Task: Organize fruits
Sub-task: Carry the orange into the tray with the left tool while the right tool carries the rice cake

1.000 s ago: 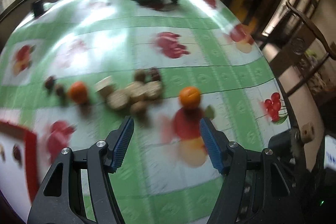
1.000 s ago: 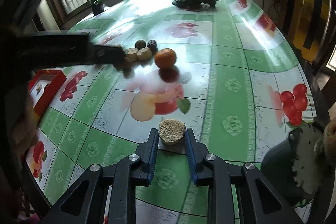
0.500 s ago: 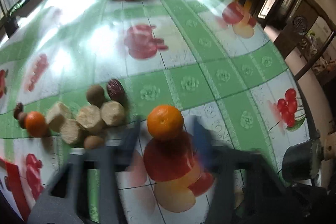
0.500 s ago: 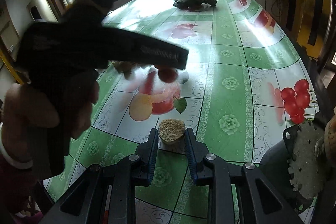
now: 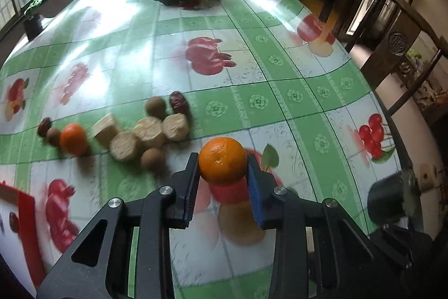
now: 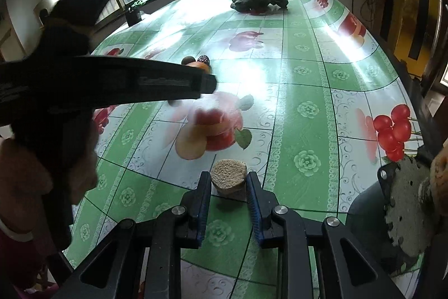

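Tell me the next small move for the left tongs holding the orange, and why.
Probably lift straight up. The left tongs already press both sides of the orange, which sits over the tablecloth near the loose pile, so rising first should clear it before carrying.

We note both black plastic two-finger grippers, left (image 5: 223, 181) and right (image 6: 228, 199), share one build: blue ribbed pads (image 5: 254, 184), silver round screws (image 5: 166, 189) at the pivots, triangular cut-outs in the arms. The person wears a dark red sleeve (image 6: 16, 257) with a pale cuff band.
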